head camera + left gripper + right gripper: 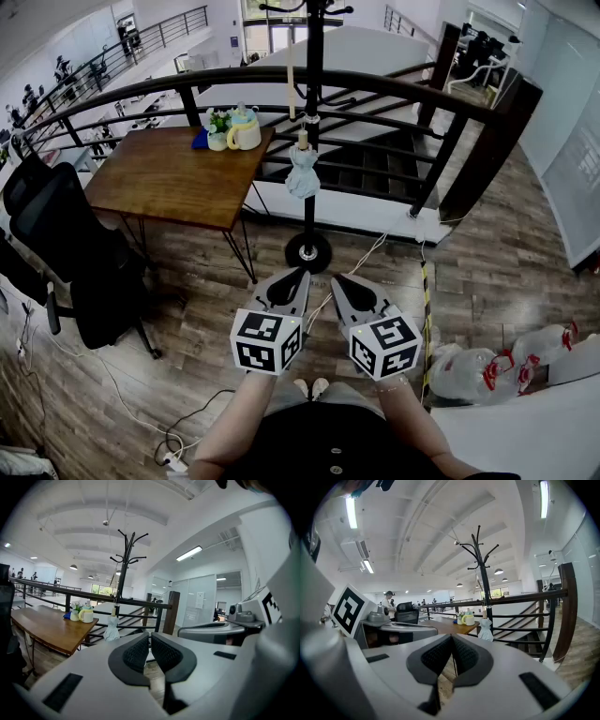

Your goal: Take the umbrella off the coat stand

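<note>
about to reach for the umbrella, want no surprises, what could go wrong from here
1. The left gripper and right gripper are both shut; reaching like that could just knock the umbrella.
2. It hangs close against the coat stand; a sideways tug might tip the stand.
3. The mug at the table edge is close by.

wooden table (159, 183), black office chair (56, 225), railing (394, 87).

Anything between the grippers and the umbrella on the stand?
Nothing visible. Only floor lies between the left gripper, the right gripper and the umbrella hanging on the coat stand; the table sits off left.
</note>
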